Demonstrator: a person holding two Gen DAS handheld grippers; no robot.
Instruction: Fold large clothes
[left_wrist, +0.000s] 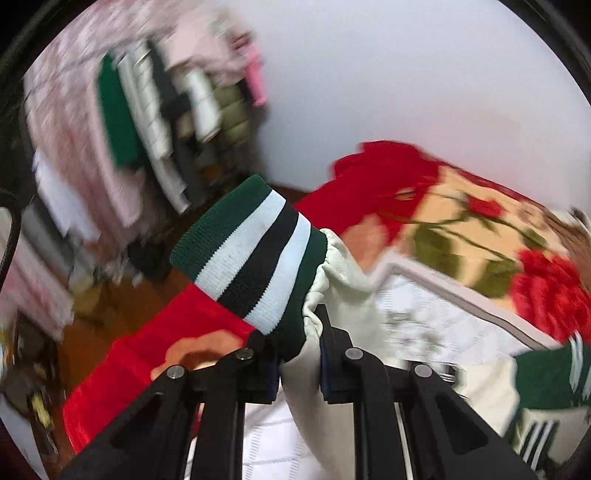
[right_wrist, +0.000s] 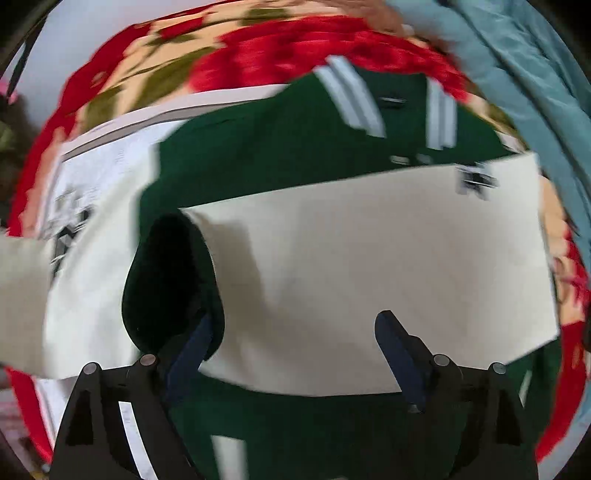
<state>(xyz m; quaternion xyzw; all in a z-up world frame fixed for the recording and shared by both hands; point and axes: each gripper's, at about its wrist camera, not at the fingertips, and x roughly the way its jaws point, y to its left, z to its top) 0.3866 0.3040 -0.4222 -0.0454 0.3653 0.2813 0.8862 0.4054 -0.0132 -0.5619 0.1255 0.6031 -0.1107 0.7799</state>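
Observation:
The garment is a green and cream varsity jacket. In the left wrist view my left gripper is shut on its cream sleeve just behind the striped green, white and black cuff, and holds it up off the bed. In the right wrist view the jacket's green body lies on the bed with a cream sleeve folded flat across it. My right gripper is open and empty just above that sleeve, its left finger beside the dark green cuff.
A red floral blanket and a white quilted pad cover the bed. A rack of hanging clothes stands at the far left above a brown floor. A light blue jacket lies at the right.

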